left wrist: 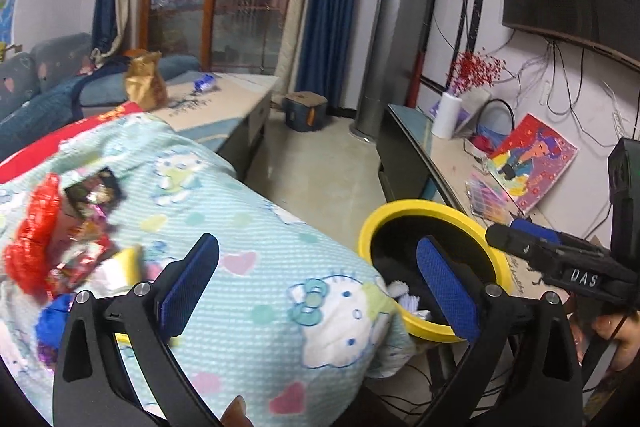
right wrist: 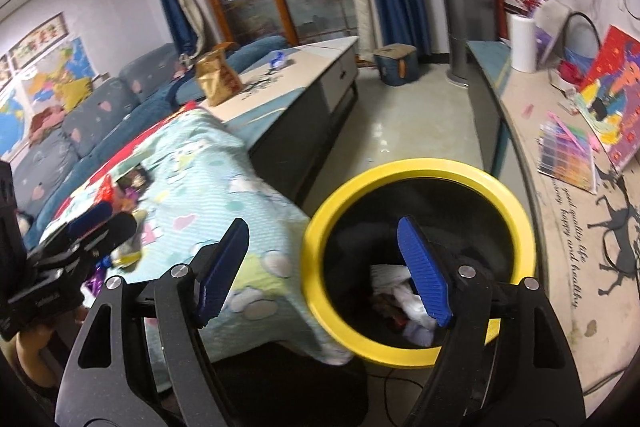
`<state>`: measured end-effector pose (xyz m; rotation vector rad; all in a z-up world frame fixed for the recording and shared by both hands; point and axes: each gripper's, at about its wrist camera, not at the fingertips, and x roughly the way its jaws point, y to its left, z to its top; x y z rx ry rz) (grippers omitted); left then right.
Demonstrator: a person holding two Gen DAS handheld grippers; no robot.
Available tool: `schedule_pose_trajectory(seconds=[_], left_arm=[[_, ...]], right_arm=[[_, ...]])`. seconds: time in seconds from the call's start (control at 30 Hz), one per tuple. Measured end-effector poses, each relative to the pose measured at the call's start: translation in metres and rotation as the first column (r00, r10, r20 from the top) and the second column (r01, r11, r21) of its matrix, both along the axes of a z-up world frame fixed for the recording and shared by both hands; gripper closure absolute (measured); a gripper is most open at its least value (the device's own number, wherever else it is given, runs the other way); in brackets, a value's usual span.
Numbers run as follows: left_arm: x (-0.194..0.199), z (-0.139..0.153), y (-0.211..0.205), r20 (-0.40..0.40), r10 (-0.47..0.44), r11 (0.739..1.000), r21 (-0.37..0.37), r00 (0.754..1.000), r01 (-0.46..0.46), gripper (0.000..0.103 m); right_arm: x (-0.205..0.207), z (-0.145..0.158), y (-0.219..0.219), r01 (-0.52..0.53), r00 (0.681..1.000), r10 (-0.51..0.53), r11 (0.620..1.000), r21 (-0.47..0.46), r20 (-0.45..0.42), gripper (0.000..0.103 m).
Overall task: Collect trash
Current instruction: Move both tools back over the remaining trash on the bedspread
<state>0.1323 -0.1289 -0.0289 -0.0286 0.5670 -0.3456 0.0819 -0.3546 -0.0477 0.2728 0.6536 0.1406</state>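
Hovering with jaws spread wide and empty, the left gripper [left wrist: 316, 287] hangs over the patterned cloth [left wrist: 248, 227]; the right gripper [right wrist: 326, 267] gapes too, holding nothing, above the one yellow-rimmed bin [right wrist: 316, 227] with white scraps inside. A heap of wrappers [left wrist: 60, 239], too blurred to count, lies on the cloth.

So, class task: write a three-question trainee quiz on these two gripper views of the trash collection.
1. True or false: the bin already holds trash.
2. Which gripper has something between its pads? A) left gripper B) right gripper C) neither
3. Fill in: the remaining wrappers lie on the ___.

Key: 1 true, white paper lies inside. 2 C, both stand open and empty. 3 blanket.
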Motion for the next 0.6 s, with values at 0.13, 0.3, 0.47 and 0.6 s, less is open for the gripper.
schedule_pose_trajectory(seconds=[0.13, 0.3, 0.47, 0.6], left_arm=[[-0.007, 0.007, 0.020, 0.024, 0.043, 0.999, 0.002, 0.999, -0.043, 0.007], [-0.014, 0.012, 0.038, 0.058, 0.096, 0.995, 0.025, 0.994, -0.097, 0.007], [-0.017, 0.017, 0.057, 0.068, 0.140, 0.990, 0.015, 0.988, -0.142, 0.007], [-0.017, 0.018, 0.075, 0.067, 0.183, 0.983, 0.007, 0.981, -0.184, 0.007]], right_arm=[[-0.003, 0.004, 0.020, -0.045, 0.999, 0.045, 0.999, -0.014, 0.013, 0.034], [-0.007, 0.008, 0.045, -0.106, 0.994, 0.106, 0.994, -0.018, 0.025, 0.033], [-0.010, 0.013, 0.073, -0.175, 0.984, 0.176, 0.984, -0.032, 0.041, 0.033], [-0.010, 0.015, 0.096, -0.228, 0.972, 0.229, 0.973, -0.038, 0.045, 0.033]])
